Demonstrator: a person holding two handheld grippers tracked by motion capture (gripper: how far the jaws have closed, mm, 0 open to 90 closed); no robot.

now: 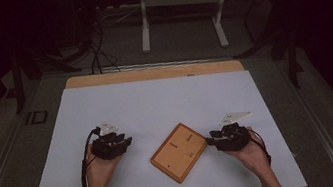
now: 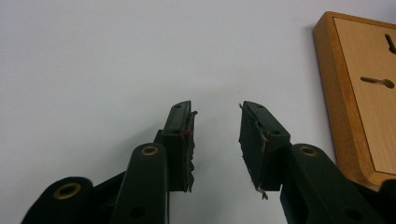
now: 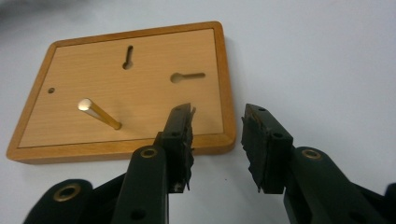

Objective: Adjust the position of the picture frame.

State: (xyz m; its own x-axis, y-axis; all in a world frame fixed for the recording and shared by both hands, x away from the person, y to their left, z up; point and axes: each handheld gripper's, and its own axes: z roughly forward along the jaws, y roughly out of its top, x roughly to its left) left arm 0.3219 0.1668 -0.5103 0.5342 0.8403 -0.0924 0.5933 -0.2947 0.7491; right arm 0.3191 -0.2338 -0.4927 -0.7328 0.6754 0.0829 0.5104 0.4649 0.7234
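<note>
Two open, empty hand-held grippers, left (image 1: 122, 142) and right (image 1: 211, 141), flank the wooden board (image 1: 180, 152) lying flat mid-surface (image 1: 155, 100); a careless close might bend its upright brass peg (image 3: 99, 113).

Setting: lab or recording workspace, dimly lit. Evidence: 1 wooden-edged table (image 1: 151, 71) covered by a plain white sheet (image 1: 156, 105), set up as a bare work surface. Grey carpeted floor (image 1: 180, 35) around it. Black cables (image 1: 96, 49) trailing across the floor behind the table. 1 white metal frame stand (image 1: 182, 15) on 2 legs at the back. Dark equipment legs (image 1: 18, 81) at the left edge. No household furnishings visible; surroundings fade into darkness.
</note>
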